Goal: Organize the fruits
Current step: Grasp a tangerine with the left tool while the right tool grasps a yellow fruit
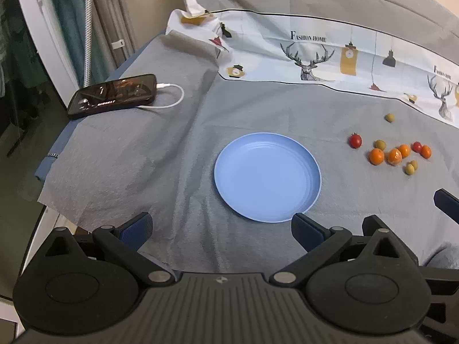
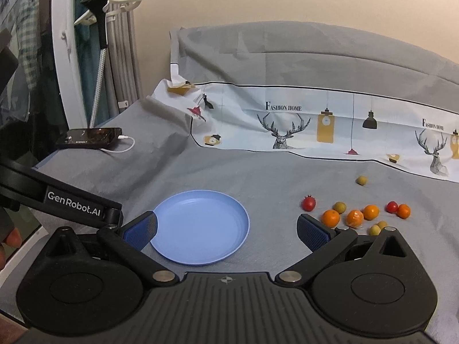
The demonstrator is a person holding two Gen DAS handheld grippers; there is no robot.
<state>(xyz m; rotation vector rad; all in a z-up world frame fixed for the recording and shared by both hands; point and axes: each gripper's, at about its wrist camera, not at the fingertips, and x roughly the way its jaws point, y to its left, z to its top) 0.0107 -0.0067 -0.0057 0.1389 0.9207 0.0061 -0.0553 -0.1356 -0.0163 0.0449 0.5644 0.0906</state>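
Observation:
An empty blue plate [image 1: 266,176] [image 2: 200,226] lies on the grey cloth. To its right sits a loose cluster of small fruits: several oranges [image 1: 376,156] [image 2: 330,218], two red tomatoes [image 1: 355,140] [image 2: 308,203] and several small green fruits [image 1: 380,144] [image 2: 340,207]. One green fruit [image 1: 389,117] [image 2: 361,180] lies apart, farther back. My left gripper [image 1: 221,229] hovers open just in front of the plate, holding nothing. My right gripper [image 2: 226,230] is open too, its fingers straddling the plate's near right side, with the right fingertip [image 2: 311,230] close to the oranges.
A black phone [image 1: 113,95] [image 2: 90,137] with a white charging cable rests at the cloth's far left edge. A printed deer-pattern fabric [image 1: 315,54] [image 2: 315,123] runs along the back. The left gripper's body [image 2: 71,200] and a hand [image 2: 8,240] show at the left.

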